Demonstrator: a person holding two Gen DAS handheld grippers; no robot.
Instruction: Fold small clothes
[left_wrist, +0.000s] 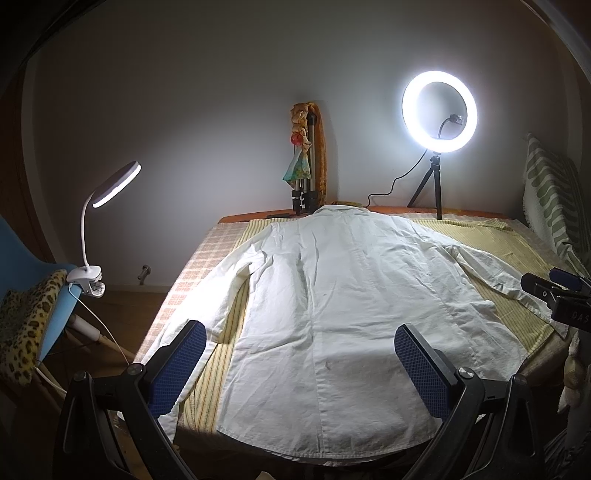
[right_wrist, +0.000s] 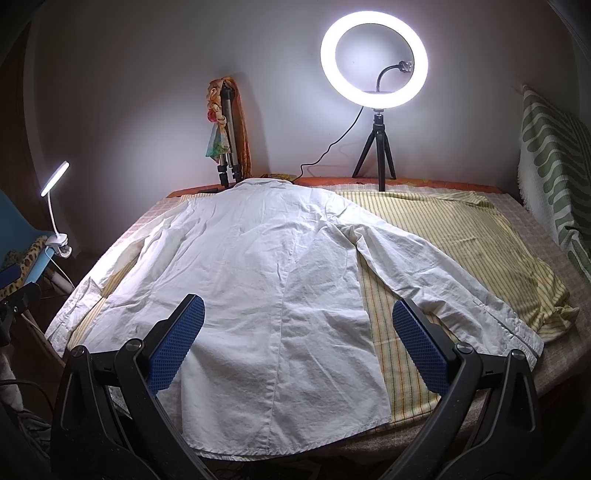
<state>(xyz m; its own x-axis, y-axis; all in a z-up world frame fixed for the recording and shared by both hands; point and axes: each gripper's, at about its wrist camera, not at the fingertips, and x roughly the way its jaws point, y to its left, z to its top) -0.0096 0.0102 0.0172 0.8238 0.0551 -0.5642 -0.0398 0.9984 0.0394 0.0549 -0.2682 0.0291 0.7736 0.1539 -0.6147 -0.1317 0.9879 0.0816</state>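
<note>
A white long-sleeved shirt lies spread flat, back side up, on a yellow striped cloth, collar toward the far wall and both sleeves angled outward. My left gripper hovers open above the shirt's hem near the table's front edge, nothing between its blue pads. My right gripper is open too, over the hem's right part, and it also shows at the right edge of the left wrist view.
A lit ring light on a small tripod stands at the back of the table. A folded tripod with cloth draped on it leans on the wall. A clip lamp sits on a blue chair at left. A green patterned fabric hangs at right.
</note>
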